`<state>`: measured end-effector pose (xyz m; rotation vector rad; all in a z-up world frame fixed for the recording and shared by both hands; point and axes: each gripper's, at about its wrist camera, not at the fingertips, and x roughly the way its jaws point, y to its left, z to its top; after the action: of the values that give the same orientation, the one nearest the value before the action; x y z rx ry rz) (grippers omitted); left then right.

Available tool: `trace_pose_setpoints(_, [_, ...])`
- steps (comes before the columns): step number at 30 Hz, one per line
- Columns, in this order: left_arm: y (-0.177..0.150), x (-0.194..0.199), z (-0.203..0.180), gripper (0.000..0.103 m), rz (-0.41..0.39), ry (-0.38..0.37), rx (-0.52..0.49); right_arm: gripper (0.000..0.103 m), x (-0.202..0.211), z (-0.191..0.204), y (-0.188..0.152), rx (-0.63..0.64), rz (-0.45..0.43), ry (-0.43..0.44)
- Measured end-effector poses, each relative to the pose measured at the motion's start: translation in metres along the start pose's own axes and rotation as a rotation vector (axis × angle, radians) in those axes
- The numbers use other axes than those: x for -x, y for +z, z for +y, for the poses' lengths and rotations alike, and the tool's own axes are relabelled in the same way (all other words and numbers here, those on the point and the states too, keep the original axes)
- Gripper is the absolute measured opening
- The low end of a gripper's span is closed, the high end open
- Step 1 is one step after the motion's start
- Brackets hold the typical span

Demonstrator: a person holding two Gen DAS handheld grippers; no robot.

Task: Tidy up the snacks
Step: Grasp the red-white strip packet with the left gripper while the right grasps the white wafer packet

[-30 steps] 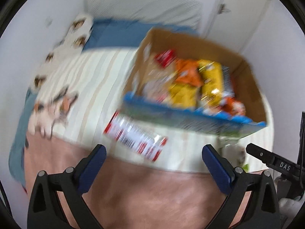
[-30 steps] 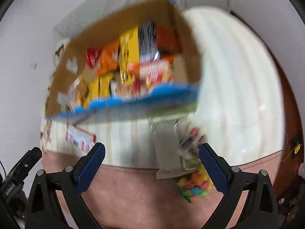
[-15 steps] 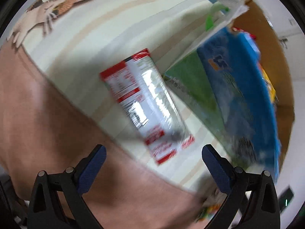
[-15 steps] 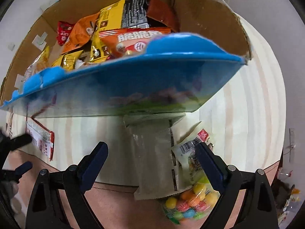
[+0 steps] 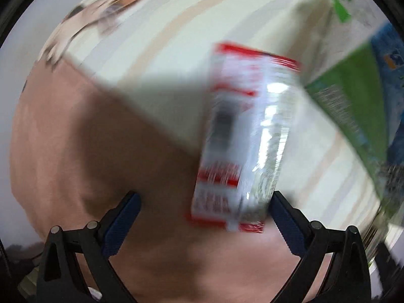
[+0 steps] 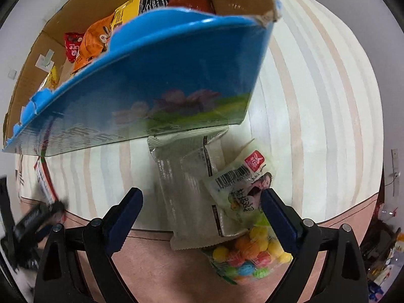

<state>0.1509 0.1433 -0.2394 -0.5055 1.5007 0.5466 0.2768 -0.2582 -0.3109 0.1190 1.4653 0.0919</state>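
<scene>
A red-and-white snack packet point(image 5: 240, 136) lies on the striped bed cover, its near end between the open jaws of my left gripper point(image 5: 204, 202), close to the right finger. In the right wrist view, my right gripper point(image 6: 202, 202) is open over a grey-silver packet point(image 6: 186, 189) and a clear bag of coloured candy balls point(image 6: 247, 240); both reach between its fingers. A cardboard box with a blue printed front point(image 6: 156, 75) holds several snack bags point(image 6: 96, 38). The grey packet's far end lies under the box.
The striped bed cover point(image 6: 315, 101) overhangs a pink-brown mattress side point(image 5: 88, 151). The box's green-and-blue side point(image 5: 353, 106) stands right of the left gripper. The left gripper point(image 6: 38, 217) shows blurred at the left edge of the right wrist view. Clutter point(image 6: 383, 265) lies at the far right.
My left gripper has moved in toward the red-and-white packet, which now reaches between its jaws. My right gripper has closed in on the grey packet and candy bag below the box.
</scene>
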Motion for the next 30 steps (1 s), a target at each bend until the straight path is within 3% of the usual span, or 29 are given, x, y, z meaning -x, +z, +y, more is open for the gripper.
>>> trace_pose_setpoints(3, [-0.007, 0.012, 0.018, 0.103, 0.006, -0.039, 0.006, 0.098, 0.001, -0.001, 0.000, -0.005, -0.001, 0.017])
trace_pose_setpoints(5, [-0.006, 0.026, 0.022, 0.103, -0.034, -0.079, 0.011, 0.098, 0.005, 0.001, -0.004, -0.001, -0.012, 0.067])
trace_pose_setpoints(7, [-0.001, 0.035, 0.013, 0.103, -0.068, -0.108, -0.020, 0.098, -0.001, 0.005, -0.010, 0.027, 0.014, 0.043])
trace_pose_setpoints(10, [0.010, 0.032, -0.014, 0.103, -0.091, -0.081, -0.130, 0.098, -0.019, 0.008, -0.016, 0.035, 0.052, -0.009])
trace_pose_setpoints(12, [0.018, 0.023, -0.032, 0.102, -0.096, -0.046, -0.202, 0.092, -0.031, 0.005, -0.018, 0.007, 0.062, 0.021])
trace_pose_setpoints(14, [0.022, 0.015, -0.042, 0.074, -0.110, -0.007, -0.261, 0.079, -0.040, 0.007, -0.022, 0.002, 0.053, -0.002])
trace_pose_setpoints(15, [0.021, 0.016, -0.043, 0.067, -0.126, 0.001, -0.273, 0.071, -0.039, 0.008, -0.023, 0.013, 0.037, -0.022])
trace_pose_setpoints(16, [0.018, 0.020, -0.044, 0.054, -0.143, -0.007, -0.285, 0.066, -0.036, 0.012, -0.025, 0.031, 0.020, -0.033])
trace_pose_setpoints(17, [0.015, 0.022, -0.043, 0.051, -0.146, -0.007, -0.293, 0.064, -0.034, 0.015, -0.028, 0.042, 0.012, -0.033])
trace_pose_setpoints(20, [-0.006, 0.025, -0.041, 0.050, -0.118, -0.034, -0.312, 0.061, -0.032, 0.026, -0.046, 0.075, 0.025, 0.012])
trace_pose_setpoints(25, [-0.070, 0.019, -0.036, 0.050, -0.028, -0.071, -0.350, 0.061, -0.036, 0.039, -0.089, 0.106, 0.104, 0.087])
trace_pose_setpoints(30, [-0.117, 0.011, -0.037, 0.052, 0.018, -0.074, -0.430, 0.065, -0.044, 0.033, -0.119, 0.055, 0.203, 0.181])
